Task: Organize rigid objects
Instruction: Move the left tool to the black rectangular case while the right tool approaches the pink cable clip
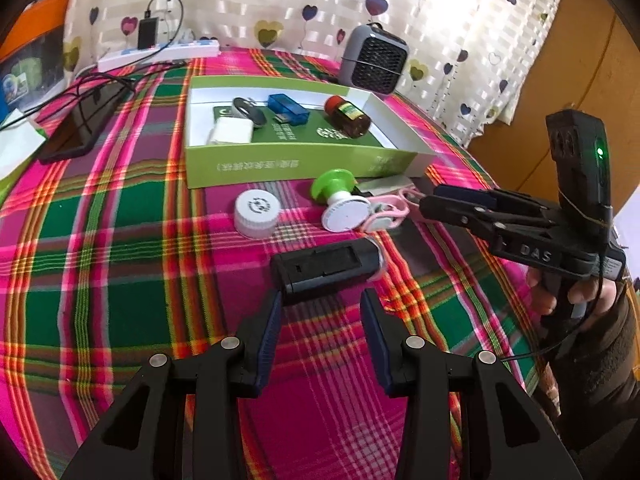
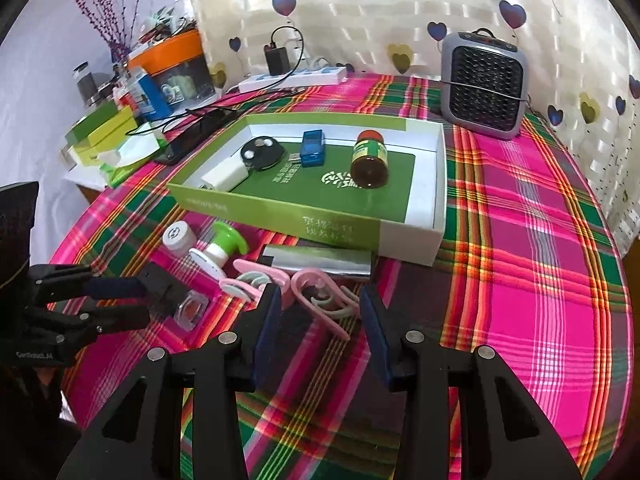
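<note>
A green and white box (image 1: 300,164) (image 2: 280,208) holds a white charger (image 2: 224,176), a black key fob (image 2: 262,152), a blue USB stick (image 2: 313,148) and a brown bottle (image 2: 369,160). In front of it on the plaid cloth lie a white jar (image 1: 257,210), a green-topped knob (image 1: 334,186), pink clips (image 2: 301,279) and a silver bar (image 2: 320,264). My left gripper (image 1: 322,300) (image 2: 145,301) is open, its tips just short of a black device (image 1: 326,266) with a clear end. My right gripper (image 2: 320,294) (image 1: 428,199) is open, with a pink clip between its pads, not pressed.
A grey heater (image 2: 486,88) stands at the back right by the curtain. A power strip (image 2: 292,76) with cables and a dark phone (image 1: 84,124) lie at the back left. Boxes and tissues (image 2: 120,152) crowd the left. The table's edge curves away on the right.
</note>
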Available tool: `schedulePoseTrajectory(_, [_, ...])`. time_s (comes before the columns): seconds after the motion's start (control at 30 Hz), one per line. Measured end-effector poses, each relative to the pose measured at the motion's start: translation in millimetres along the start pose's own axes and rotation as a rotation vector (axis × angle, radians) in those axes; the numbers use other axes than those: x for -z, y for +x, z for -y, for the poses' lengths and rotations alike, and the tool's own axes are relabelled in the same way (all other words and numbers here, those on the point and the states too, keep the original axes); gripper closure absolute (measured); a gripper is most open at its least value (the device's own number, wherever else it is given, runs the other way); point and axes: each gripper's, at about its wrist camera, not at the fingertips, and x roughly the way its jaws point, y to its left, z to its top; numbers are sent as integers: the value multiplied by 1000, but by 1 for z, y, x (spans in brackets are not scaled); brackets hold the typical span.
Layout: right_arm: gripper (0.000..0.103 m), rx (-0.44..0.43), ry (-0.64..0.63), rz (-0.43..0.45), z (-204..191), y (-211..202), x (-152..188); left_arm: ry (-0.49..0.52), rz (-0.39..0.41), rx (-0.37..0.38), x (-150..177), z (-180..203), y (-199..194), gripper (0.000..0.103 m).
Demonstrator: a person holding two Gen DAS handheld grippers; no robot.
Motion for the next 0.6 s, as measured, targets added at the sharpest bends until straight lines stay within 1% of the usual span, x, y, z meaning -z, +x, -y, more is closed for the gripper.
schedulePoseTrajectory(0.1, [61,20,5,3,2,1,0,8,-3,-4,2,4,-1,64])
schedulePoseTrajectory(0.2, [61,14,0,5,4,1,-1,5,-6,18,5,8,-3,64])
schedulePoseTrajectory(0.47, [61,-4,-18,-5,5,4,-1,38,-16,46,12,22,-6,64])
schedulePoseTrajectory(0.53, [61,-9,-37,-8,3,3,1,37,-7,43,12,23,-9,64])
schedulePoseTrajectory(0.6, [61,-11,-57,-12,-1,1,3,30,20,39,10,21,-16,64])
